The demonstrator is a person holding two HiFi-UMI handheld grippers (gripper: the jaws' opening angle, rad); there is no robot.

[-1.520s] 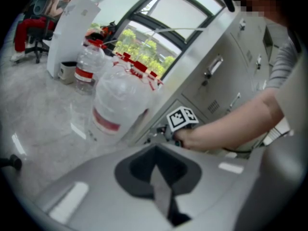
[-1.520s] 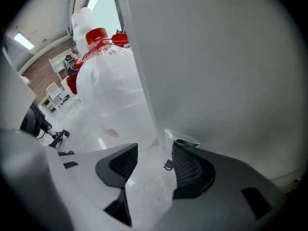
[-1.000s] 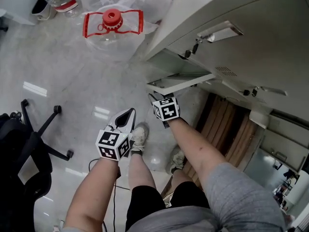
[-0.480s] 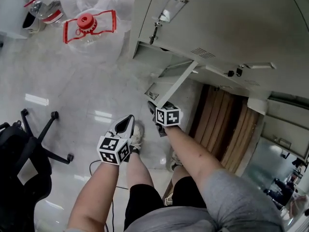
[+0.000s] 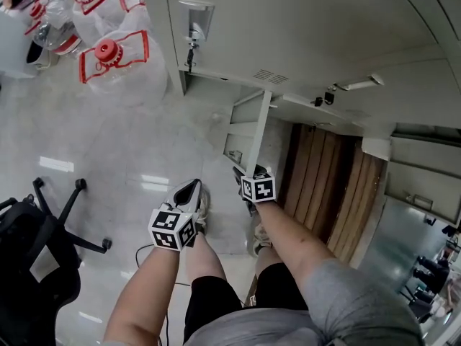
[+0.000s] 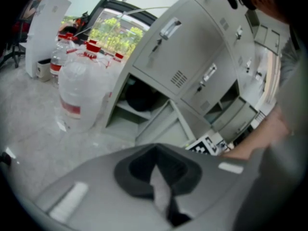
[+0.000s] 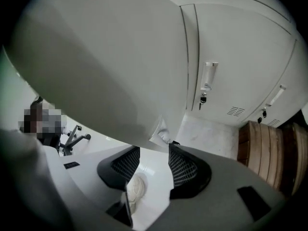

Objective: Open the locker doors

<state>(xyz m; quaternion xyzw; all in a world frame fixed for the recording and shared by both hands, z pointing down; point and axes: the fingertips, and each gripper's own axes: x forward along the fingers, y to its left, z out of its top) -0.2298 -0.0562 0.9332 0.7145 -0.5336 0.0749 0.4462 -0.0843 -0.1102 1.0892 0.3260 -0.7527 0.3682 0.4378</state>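
The grey lockers fill the top of the head view. One low locker door stands swung out and shows edge-on; it also fills the upper left of the right gripper view as a large grey panel. My right gripper is at this door's near lower corner. Its jaws have just been closing a little and are still apart, with the door's edge at the gap and no pad pressing on it. My left gripper hangs to the left over the floor, shut and holding nothing.
Neighbouring locker doors with handles are closed. Large water bottles with red caps stand on the floor at the far left. A black office chair is at the near left. Wooden boards lie right of the open door.
The low door has swung from nearly flat to edge-on, with my right gripper following its corner. Both grippers have shifted along the floor, and the view has turned towards the lockers.
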